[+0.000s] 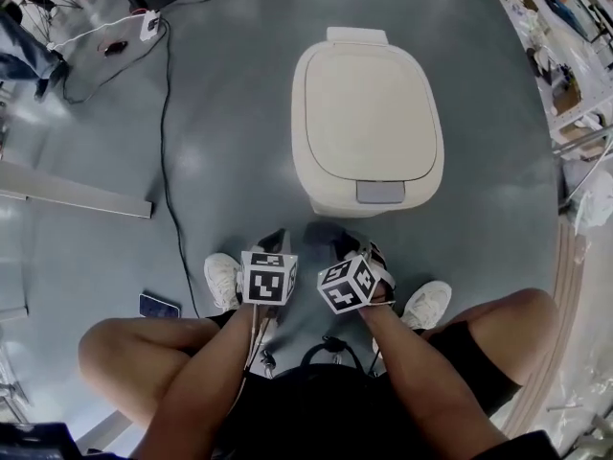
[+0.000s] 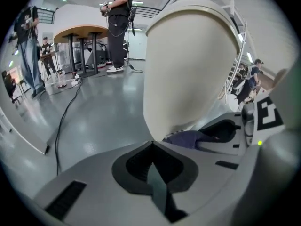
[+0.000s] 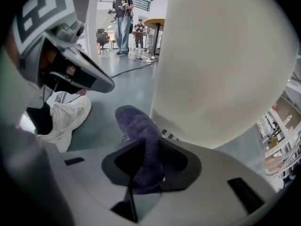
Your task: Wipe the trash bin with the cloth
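A cream trash bin (image 1: 367, 123) with a closed lid and a grey front pedal stands on the grey floor just ahead of me. Both grippers hang low in front of its base. My right gripper (image 3: 146, 171) is shut on a dark purple cloth (image 3: 140, 135), which sticks out toward the bin's wall (image 3: 225, 65). The same cloth (image 2: 184, 138) shows in the left gripper view, low beside the bin (image 2: 188, 65). My left gripper (image 2: 151, 161) is shut with nothing between its jaws. In the head view the left gripper (image 1: 274, 244) and right gripper (image 1: 351, 247) sit side by side.
A black cable (image 1: 165, 151) runs across the floor left of the bin to a power strip (image 1: 149, 25). My white shoes (image 1: 222, 280) flank the grippers, and a phone (image 1: 159, 306) lies by my left knee. People stand near a round table (image 2: 80, 32) in the background.
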A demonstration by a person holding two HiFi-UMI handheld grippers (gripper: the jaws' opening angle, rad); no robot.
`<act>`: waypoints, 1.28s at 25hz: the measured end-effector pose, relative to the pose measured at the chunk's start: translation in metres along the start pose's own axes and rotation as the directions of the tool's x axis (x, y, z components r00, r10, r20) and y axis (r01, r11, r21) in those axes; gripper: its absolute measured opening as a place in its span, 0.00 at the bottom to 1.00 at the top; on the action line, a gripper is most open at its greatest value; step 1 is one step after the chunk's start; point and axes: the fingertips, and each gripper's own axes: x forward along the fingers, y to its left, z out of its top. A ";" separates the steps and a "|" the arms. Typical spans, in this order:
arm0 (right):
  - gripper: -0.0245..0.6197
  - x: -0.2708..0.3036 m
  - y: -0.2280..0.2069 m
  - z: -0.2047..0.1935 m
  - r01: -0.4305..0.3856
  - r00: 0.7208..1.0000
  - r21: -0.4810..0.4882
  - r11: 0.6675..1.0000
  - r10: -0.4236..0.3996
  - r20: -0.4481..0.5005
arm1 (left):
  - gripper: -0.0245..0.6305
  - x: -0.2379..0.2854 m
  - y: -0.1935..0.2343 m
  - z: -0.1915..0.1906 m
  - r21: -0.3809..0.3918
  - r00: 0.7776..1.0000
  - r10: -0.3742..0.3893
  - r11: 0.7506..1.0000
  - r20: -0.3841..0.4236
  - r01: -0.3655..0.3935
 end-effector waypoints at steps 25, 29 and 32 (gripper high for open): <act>0.18 0.038 -0.023 -0.032 -0.052 0.996 0.563 0.825 0.081 -0.028 | 0.04 0.022 -0.006 -0.009 -0.009 0.997 -0.050 0.999 -0.060 0.049; 0.18 0.030 -0.040 -0.044 -0.030 0.998 0.593 0.805 0.058 -0.028 | 0.04 0.026 -0.018 -0.004 0.003 0.997 -0.053 0.999 -0.064 0.054; 0.18 0.024 -0.055 -0.054 -0.007 0.999 0.616 0.787 0.033 -0.031 | 0.04 0.029 -0.023 0.003 0.012 0.997 -0.051 0.999 -0.058 0.051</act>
